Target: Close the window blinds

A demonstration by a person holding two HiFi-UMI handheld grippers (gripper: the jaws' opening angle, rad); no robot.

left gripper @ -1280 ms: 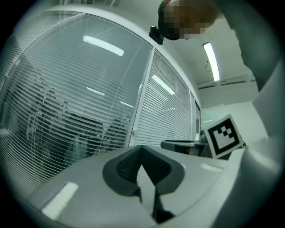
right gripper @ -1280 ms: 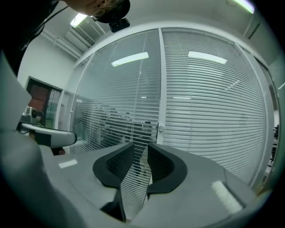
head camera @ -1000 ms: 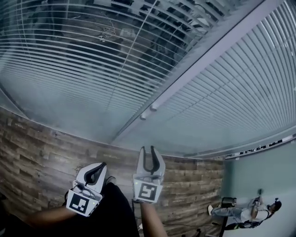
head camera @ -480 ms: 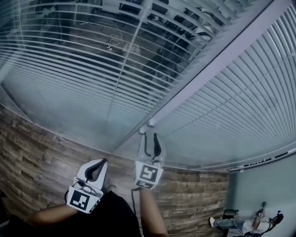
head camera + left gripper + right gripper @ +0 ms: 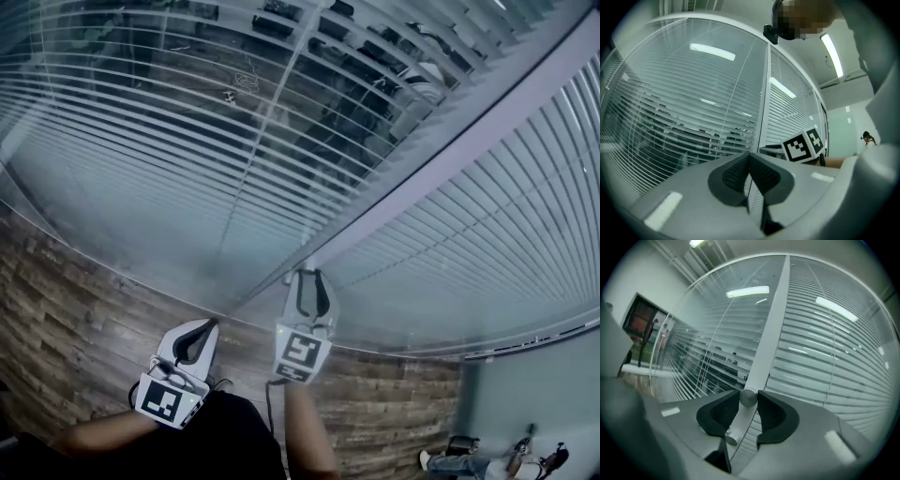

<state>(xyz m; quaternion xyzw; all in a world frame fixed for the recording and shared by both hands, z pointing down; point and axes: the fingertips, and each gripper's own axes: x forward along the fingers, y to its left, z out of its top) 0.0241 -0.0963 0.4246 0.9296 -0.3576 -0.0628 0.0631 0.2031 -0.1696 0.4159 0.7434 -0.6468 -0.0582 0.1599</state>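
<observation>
Slatted blinds hang behind glass on both sides of a pale mullion. The left panel's slats stand apart and show a dark room; the right panel's slats lie flatter. Two small round knobs sit low on the mullion. My right gripper reaches up to the upper knob; its jaws are closing and the pads touch the knob's two sides. The lower knob sits deeper between the jaws. My left gripper hangs lower to the left, shut and empty, away from the glass.
A wood-plank surface runs below the glass. A person is far off at the bottom right by a pale green wall. The blinds' bottom rail ends at the right.
My right gripper has risen from below the window to the knobs on the mullion, and its jaws now enclose the upper knob. The left gripper has stayed low at the left.
</observation>
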